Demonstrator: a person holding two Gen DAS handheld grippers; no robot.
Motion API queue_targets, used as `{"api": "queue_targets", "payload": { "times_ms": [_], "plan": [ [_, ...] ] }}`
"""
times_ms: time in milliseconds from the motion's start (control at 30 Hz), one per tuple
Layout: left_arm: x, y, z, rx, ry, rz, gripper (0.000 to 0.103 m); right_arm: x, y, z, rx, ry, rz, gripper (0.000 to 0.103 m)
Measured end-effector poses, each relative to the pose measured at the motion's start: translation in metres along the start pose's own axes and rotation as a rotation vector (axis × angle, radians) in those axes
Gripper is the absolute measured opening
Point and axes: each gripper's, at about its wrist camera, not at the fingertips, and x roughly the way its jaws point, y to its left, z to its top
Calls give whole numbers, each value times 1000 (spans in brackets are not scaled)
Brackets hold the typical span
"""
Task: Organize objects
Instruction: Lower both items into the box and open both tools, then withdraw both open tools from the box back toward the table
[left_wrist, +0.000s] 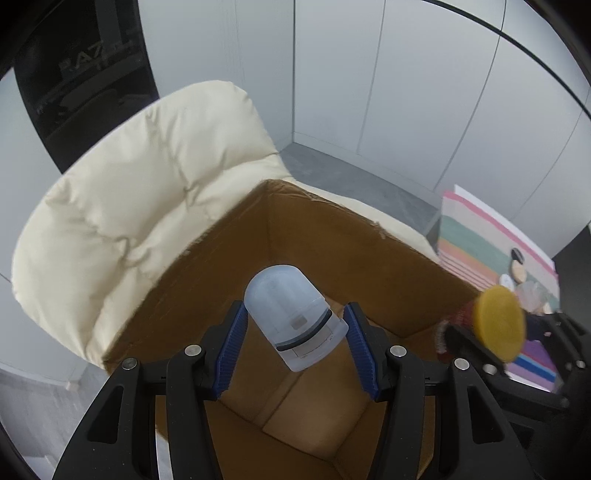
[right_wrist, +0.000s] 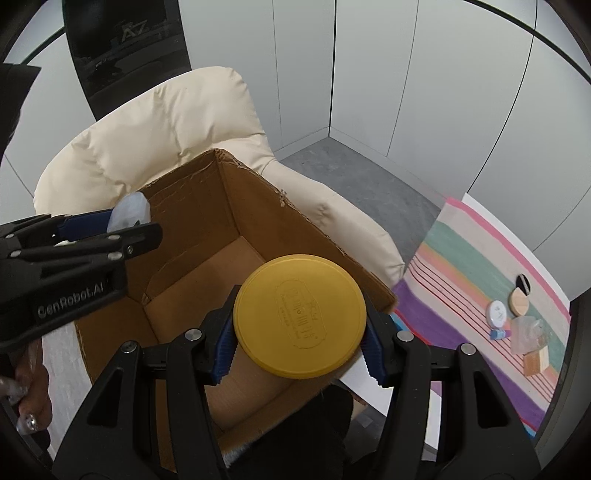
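Observation:
My left gripper is shut on a pale blue translucent container with a domed end, held above an open cardboard box. From the right wrist view that gripper and its container hang over the box's left wall. My right gripper is shut on a round yellow lid-topped jar, over the near right part of the box. The same yellow jar shows blurred at the right edge of the left wrist view. The box's floor holds nothing that I can see.
The box rests on a cream padded chair. To the right lies a striped cloth with several small items: round compacts, a white jar, a clear bag and a wooden block. A hand shows lower left.

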Motion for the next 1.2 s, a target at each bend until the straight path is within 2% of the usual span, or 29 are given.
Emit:
{"api": "queue_targets", "payload": {
  "times_ms": [67, 100, 133, 167, 200, 233, 433, 700, 933, 1000, 1200],
  "plan": [
    [-1, 1, 0, -17, 6, -37, 64, 4, -1, 0, 12, -3, 10, 59],
    [-1, 2, 0, -23, 8, -39, 79, 7, -2, 0, 23, -2, 11, 60],
    [-1, 2, 0, -33, 14, -19, 94, 9, -4, 0, 37, 2, 5, 71],
    [-2, 3, -1, -41, 14, -2, 97, 10, -5, 1, 46, 9, -7, 80],
    [-3, 4, -1, -48, 8, 4, 97, 10, -7, 1, 54, 11, -22, 92],
    [-4, 5, -1, -53, 4, 6, 97, 8, -8, 1, 56, 4, -31, 93],
    [1, 10, -1, -78, 37, -18, 97, 0, -10, 1, 54, -13, -43, 93],
    [-3, 6, -2, -57, 24, -21, 97, -6, -17, -1, 77, -3, -48, 93],
    [-9, 4, -7, -49, 39, -83, 97, -10, -18, -8, 93, 18, -57, 93],
    [-10, 4, -7, -55, 35, -103, 97, -9, -16, -11, 86, 51, -55, 93],
    [-15, 1, -13, -48, 45, -102, 97, -29, -18, -20, 76, 69, -71, 93]
  ]
}}
